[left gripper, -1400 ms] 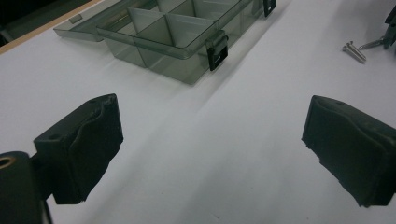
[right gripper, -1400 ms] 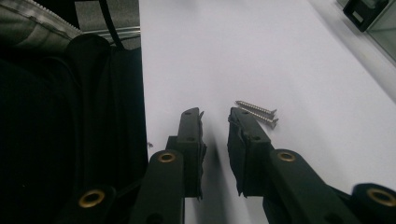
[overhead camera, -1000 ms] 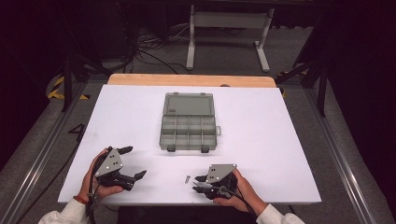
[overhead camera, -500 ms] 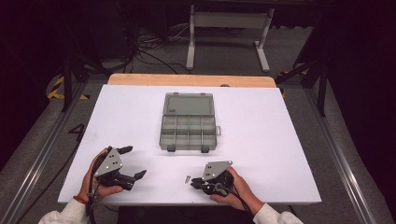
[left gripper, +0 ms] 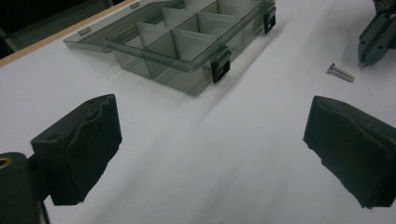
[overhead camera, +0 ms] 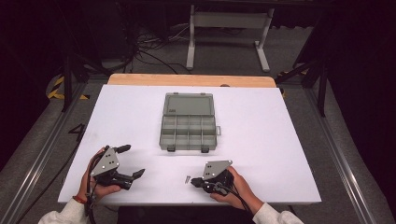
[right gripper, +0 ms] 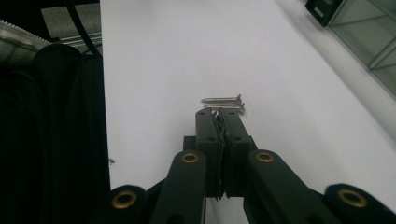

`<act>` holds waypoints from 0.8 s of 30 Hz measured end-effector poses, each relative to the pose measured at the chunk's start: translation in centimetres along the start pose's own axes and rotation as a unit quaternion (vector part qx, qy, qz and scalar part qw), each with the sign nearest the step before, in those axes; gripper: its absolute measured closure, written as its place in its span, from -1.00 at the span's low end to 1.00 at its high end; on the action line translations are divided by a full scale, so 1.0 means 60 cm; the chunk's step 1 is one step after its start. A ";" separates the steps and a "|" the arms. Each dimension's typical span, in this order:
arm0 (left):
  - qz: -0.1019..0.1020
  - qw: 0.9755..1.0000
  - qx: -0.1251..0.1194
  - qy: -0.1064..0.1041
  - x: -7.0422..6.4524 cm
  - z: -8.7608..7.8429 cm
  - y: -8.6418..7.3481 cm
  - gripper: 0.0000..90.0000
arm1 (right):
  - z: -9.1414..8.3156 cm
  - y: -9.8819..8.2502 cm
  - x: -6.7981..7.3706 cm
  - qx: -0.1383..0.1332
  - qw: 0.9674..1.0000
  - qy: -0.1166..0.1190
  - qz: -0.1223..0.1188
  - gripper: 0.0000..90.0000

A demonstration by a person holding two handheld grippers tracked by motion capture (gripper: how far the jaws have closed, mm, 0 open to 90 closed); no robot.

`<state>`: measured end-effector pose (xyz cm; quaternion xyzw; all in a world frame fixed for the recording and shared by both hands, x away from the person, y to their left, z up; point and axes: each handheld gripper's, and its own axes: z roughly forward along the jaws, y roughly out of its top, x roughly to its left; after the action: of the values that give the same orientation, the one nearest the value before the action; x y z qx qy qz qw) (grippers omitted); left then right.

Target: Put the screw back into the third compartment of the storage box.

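at lower centre of the high view, our right gripper point(overhead camera: 193, 180) has just been closing and sits clenched on nothing, its tips just beside the screw point(overhead camera: 186, 179) on the white table point(overhead camera: 280, 154). at lower left, our left gripper point(overhead camera: 133, 161) gapes, released.

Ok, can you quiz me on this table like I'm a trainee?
1. True or false: the box has its lid shut.
2. Which gripper has its jaws wide open? A) left gripper B) right gripper
3. What small metal thing lies just past the right gripper's tips?

Key: 1 false, the lid lies open. 2 A. 3 a screw.
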<state>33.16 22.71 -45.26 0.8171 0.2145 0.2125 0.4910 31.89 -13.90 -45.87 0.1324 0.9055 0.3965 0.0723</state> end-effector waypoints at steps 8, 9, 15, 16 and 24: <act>-0.002 1.000 -0.006 -0.002 0.002 0.000 -0.001 -0.92 | -0.016 0.008 -0.012 -0.020 1.000 -0.017 0.003 0.97; -0.002 1.000 -0.006 -0.002 0.002 0.000 -0.001 -0.93 | -0.018 0.010 -0.015 -0.022 1.000 -0.020 0.003 0.97; -0.003 1.000 -0.006 -0.001 0.002 0.000 -0.002 -0.93 | -0.026 0.027 -0.028 -0.041 0.999 -0.031 0.005 0.97; -0.005 1.000 -0.007 0.000 0.002 0.000 -0.002 -0.93 | -0.027 0.029 -0.030 -0.043 0.999 -0.033 0.005 0.97; -0.005 1.000 -0.008 -0.002 0.004 -0.001 -0.003 -0.92 | -0.035 0.044 -0.047 -0.061 0.997 -0.048 0.009 0.97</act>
<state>33.30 22.95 -45.34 0.8128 0.2157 0.2104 0.4987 34.61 -14.46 -42.43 0.1552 0.8740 0.4446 0.1200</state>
